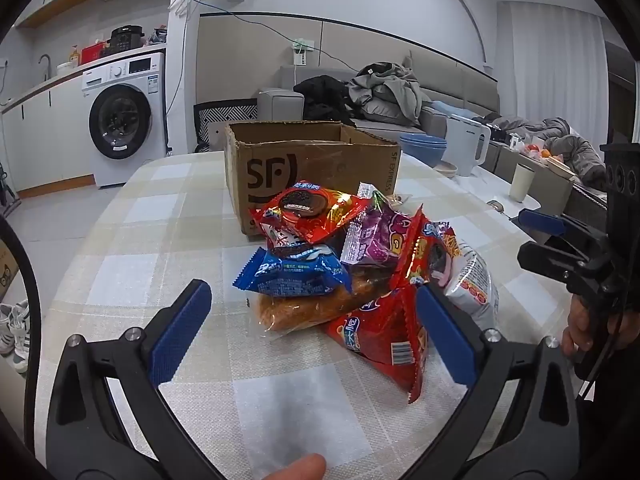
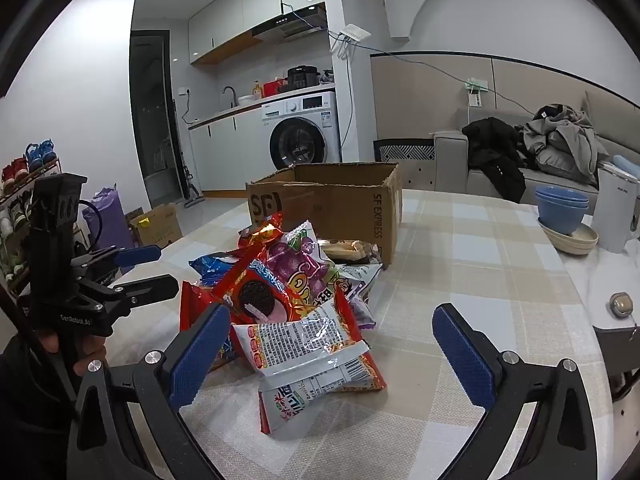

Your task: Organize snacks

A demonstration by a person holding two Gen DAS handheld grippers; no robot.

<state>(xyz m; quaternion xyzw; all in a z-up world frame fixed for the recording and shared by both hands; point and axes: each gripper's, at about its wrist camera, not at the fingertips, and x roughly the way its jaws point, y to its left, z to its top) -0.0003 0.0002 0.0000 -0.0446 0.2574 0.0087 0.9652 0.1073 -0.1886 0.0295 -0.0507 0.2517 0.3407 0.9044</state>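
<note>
Before the cardboard box (image 1: 312, 168), glossy crumpled snack packets (image 1: 352, 264) heaped, both jaws wide, empty.

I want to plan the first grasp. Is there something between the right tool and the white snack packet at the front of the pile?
Nothing visible. The right tool is open, and the white snack packet lies just ahead, topmost on the near side of the pile.
</note>
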